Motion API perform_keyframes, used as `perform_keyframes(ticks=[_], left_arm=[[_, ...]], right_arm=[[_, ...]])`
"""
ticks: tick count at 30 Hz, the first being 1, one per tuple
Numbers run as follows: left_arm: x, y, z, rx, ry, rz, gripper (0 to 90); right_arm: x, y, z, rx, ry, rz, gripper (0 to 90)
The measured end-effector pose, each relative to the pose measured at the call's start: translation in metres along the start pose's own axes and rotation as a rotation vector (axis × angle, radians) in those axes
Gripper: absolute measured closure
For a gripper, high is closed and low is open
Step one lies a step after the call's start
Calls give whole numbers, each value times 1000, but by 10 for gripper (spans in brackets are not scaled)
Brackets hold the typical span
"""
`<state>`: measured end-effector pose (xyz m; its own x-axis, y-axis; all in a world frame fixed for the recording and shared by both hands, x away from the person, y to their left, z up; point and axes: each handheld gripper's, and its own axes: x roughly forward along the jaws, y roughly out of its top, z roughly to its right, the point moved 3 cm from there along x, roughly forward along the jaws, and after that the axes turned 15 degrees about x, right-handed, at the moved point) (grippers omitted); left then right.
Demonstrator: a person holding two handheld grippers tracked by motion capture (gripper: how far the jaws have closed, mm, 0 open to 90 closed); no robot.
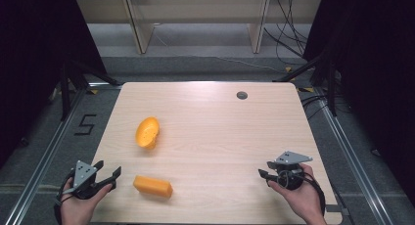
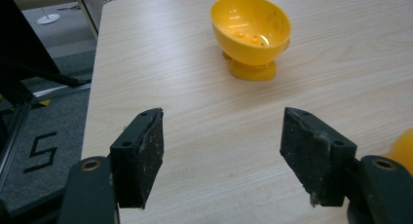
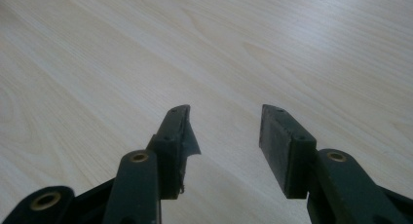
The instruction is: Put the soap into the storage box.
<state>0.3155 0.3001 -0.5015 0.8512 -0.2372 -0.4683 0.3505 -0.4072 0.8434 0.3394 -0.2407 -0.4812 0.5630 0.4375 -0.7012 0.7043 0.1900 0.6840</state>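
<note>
A yellow bowl (image 1: 147,132) lies tipped on its side left of the table's middle; in the left gripper view the yellow bowl (image 2: 251,31) faces me with its mouth, ahead of the jaws. An orange block (image 1: 152,186) rests near the front edge, and its rounded end (image 2: 403,148) peeks in at the right. My left gripper (image 1: 108,169) is held at the front left corner, open, nothing between its pads (image 2: 144,153). My right gripper (image 1: 265,169) is held low at the front right, open over bare wood (image 3: 224,121).
The light wooden table (image 1: 215,122) has a small round grey cap (image 1: 242,95) at the back right. Grey floor with a black "5" mark (image 1: 85,123) lies left of the table. Metal rails and cables run along both sides.
</note>
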Motion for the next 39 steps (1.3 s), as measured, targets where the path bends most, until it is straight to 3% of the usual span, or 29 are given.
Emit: perform_keyframes(ticks=[3,5,11,13,14,16,17,20,22,23,24,26,29,30,31,33,34,35,36,37,38,39], left_arm=[[-2,4,-3,23,-10,-18,319],[-3,9,-6,44,-27,-27,316],[-12,25,-21,147,-184,-93,305],[-13,26,-22,163,-206,-103,304],[-15,27,-24,260,-279,-140,302],[-16,28,-22,305,-359,-161,293],[-15,28,-20,315,-378,-147,290],[-16,29,-19,411,-446,-174,281],[-14,31,-12,436,-492,-166,276],[-14,31,-12,436,-492,-166,268],[-12,34,-4,479,-528,-161,259],[-9,36,6,496,-569,-147,251],[-2,41,14,567,-598,-148,241],[-2,41,14,567,-598,-148,241],[1,45,19,610,-631,-148,241],[4,49,24,655,-651,-151,240],[4,51,25,674,-694,-177,238],[6,53,28,710,-688,-174,236],[5,54,31,721,-715,-180,236],[5,54,31,721,-715,-180,234],[8,57,36,759,-734,-173,231],[10,58,39,769,-759,-177,230]], right_arm=[[-1,0,-1,18,-2,-3,543],[-1,0,0,-2,-2,4,541],[-2,0,0,-2,-12,4,536],[-2,1,0,0,-11,8,535],[-2,1,0,-16,-6,7,534],[-1,1,0,-15,-7,3,533],[-1,1,0,-18,-4,4,533],[-1,1,0,-21,-5,3,531],[-2,1,-1,6,-9,-6,531],[-2,1,-2,12,-10,-5,530],[-1,1,-1,-6,-10,-4,530],[-1,1,-1,-11,-9,-5,528],[0,1,-1,-20,-5,-5,527],[-1,0,-2,-4,-11,-7,526],[-1,0,-2,-8,-11,-7,525],[-2,0,-2,8,-10,-15,524],[-1,0,-2,9,-11,-16,523],[-1,0,-2,9,-10,-18,522],[-1,0,-2,12,-11,-19,522],[-1,0,-2,12,-11,-19,522],[1,0,-1,-5,-6,-5,521],[1,0,-2,-1,-5,-6,521]])
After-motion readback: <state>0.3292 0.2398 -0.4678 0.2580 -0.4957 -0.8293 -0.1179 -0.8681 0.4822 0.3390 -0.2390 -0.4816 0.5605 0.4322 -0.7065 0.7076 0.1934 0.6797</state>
